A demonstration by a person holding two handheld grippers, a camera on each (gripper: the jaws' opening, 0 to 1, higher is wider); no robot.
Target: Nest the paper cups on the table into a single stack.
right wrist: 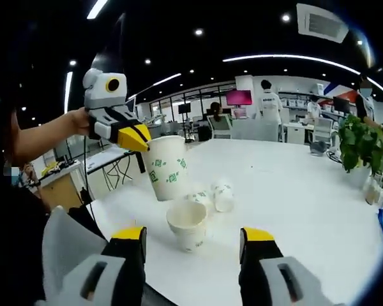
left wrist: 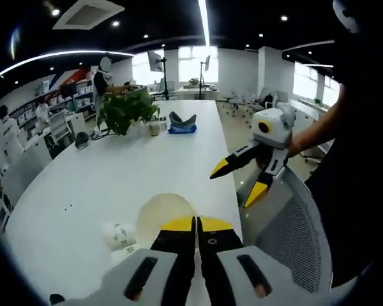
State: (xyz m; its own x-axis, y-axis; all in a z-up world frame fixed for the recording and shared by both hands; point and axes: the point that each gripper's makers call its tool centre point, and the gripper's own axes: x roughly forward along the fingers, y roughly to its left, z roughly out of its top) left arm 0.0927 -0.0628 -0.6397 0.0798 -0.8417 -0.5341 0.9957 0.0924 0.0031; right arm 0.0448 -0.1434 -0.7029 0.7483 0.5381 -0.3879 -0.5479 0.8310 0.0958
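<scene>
1 white green-printed cup [right wrist: 166,167] hangs from left gripper [right wrist: 138,138].

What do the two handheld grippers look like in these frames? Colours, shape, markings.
Both match: the left gripper and right gripper have light grey bodies, black tapered jaws and yellow tips. Each grey jaw base carries a dark oval slot. A bare forearm shows no sleeve.

Open white table [right wrist: 293,191] ahead of the right gripper [right wrist: 193,237]; upright cup [right wrist: 188,224] between its spread jaws, two tipped cups [right wrist: 218,194] just beyond, held cup [right wrist: 166,167] up-left, plant [right wrist: 360,143] far right.
</scene>
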